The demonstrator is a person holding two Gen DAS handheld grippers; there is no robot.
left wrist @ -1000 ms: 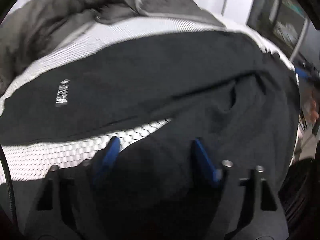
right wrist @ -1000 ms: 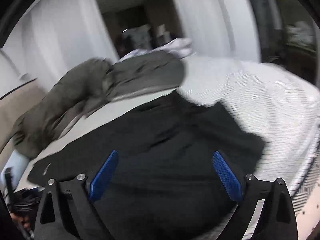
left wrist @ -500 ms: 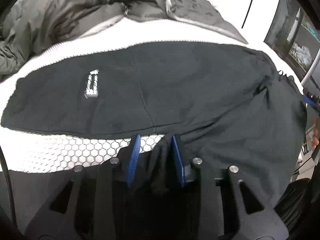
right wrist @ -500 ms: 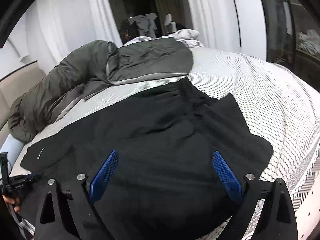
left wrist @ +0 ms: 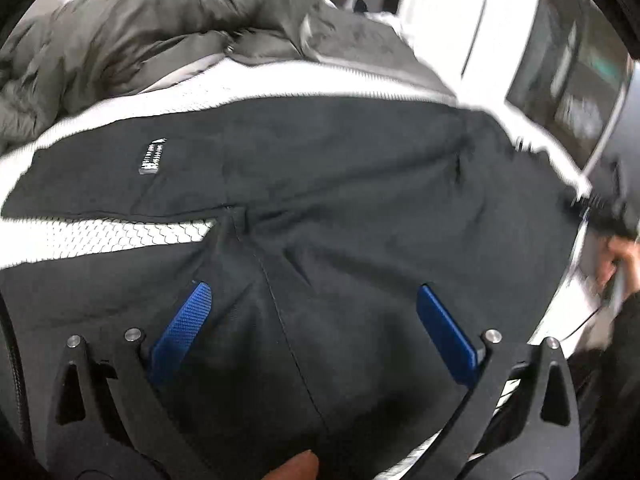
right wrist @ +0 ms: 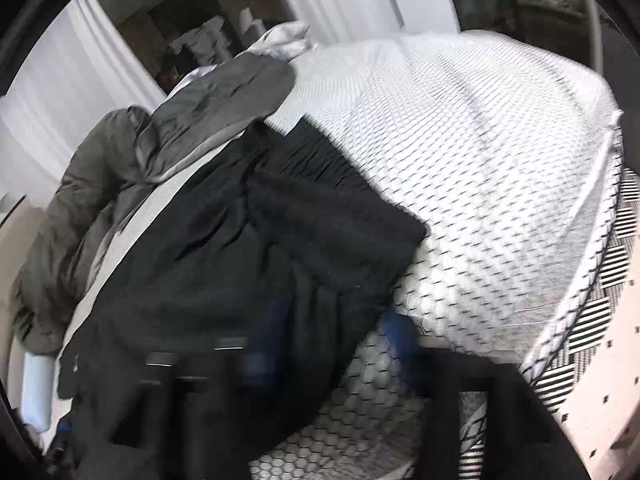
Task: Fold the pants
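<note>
Black pants (left wrist: 320,184) lie spread across a bed with a white honeycomb-patterned cover (left wrist: 120,236). One leg carries a small white logo (left wrist: 152,156). My left gripper (left wrist: 316,296) is open above the crotch seam, with cloth lying between its blue pads (left wrist: 184,320). In the right wrist view the pants (right wrist: 260,248) lie bunched at the bed's near edge. My right gripper (right wrist: 328,332) is motion-blurred over the waist end of the cloth; its blue pads (right wrist: 396,324) are smeared, so whether it grips is unclear.
A grey-green quilted jacket (left wrist: 152,32) lies along the far side of the bed, also in the right wrist view (right wrist: 120,184). The bed cover (right wrist: 480,160) extends right to its edge, with patterned carpet (right wrist: 592,320) below. A person's hand (left wrist: 620,256) shows at the right.
My left gripper was shut on a fold of the pants half a second ago and has now opened, letting go. My right gripper has dropped toward the waist end and its view has swung.
</note>
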